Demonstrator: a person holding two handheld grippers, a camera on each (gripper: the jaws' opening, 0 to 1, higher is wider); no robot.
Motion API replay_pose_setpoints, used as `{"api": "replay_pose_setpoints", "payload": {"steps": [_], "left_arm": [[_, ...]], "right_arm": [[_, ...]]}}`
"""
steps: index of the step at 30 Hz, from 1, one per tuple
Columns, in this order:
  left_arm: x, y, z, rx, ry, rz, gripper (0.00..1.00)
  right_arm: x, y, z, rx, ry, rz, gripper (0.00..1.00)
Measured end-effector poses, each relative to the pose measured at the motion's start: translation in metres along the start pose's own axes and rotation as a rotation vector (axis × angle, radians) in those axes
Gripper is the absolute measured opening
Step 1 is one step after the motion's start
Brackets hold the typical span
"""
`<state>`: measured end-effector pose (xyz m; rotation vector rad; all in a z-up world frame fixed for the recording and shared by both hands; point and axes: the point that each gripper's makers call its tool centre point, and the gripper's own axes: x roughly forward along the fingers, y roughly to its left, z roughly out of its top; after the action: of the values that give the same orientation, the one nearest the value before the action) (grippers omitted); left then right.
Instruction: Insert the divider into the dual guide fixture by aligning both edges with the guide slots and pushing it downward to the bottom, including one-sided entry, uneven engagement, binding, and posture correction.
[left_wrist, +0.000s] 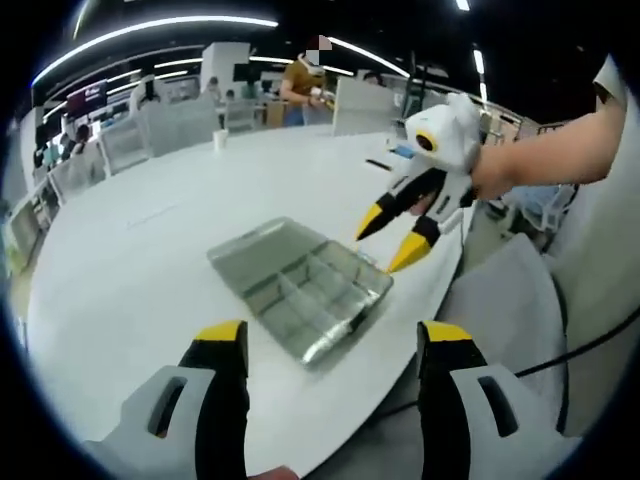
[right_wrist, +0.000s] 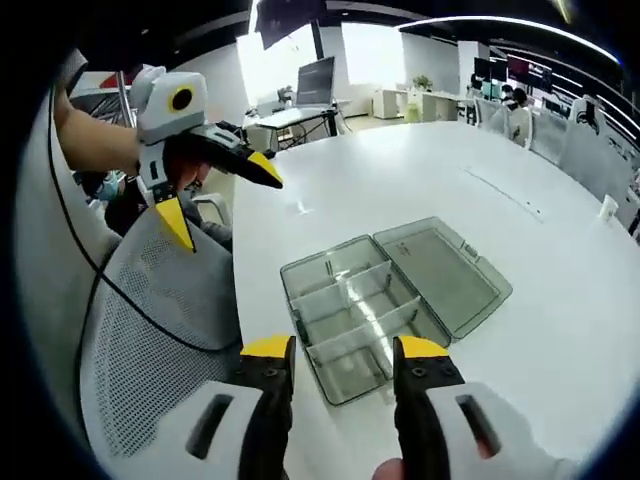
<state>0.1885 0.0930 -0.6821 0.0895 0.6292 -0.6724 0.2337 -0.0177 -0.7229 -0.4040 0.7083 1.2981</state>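
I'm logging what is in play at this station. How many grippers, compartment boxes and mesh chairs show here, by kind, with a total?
Grippers: 2, the left gripper and the right gripper, both open and holding nothing.
Clear compartment box: 1, lid laid open, on the white table.
Mesh-back chair: 1 at the table's edge.
Total: 4

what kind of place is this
Likely an open-plan office or lab: a large white table holding a clear compartment box, mesh office chairs, desks with a monitor, ceiling strip lights.
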Motion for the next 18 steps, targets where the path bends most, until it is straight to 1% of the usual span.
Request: {"api": "replay_pose_setpoints", "payload": {"steps": [5, 8, 18], "left_arm": [[-0.004, 0.009, -0.004, -0.005, 0.007, 0.021, 0.67], [-0.007, 0.015, -0.007, -0.002, 0.016, 0.036, 0.67], [-0.011, 0.023, -0.016, 0.012, 0.039, 0.057, 0.66]], "right_arm": [[-0.006, 0.004, -0.001, 0.012, -0.032, -0.008, 0.40], [-0.009, 0.006, 0.000, 0.038, -0.060, -0.013, 0.42], [-0.017, 0.017, 0.007, 0.037, -0.108, -0.029, 0.45]]}}
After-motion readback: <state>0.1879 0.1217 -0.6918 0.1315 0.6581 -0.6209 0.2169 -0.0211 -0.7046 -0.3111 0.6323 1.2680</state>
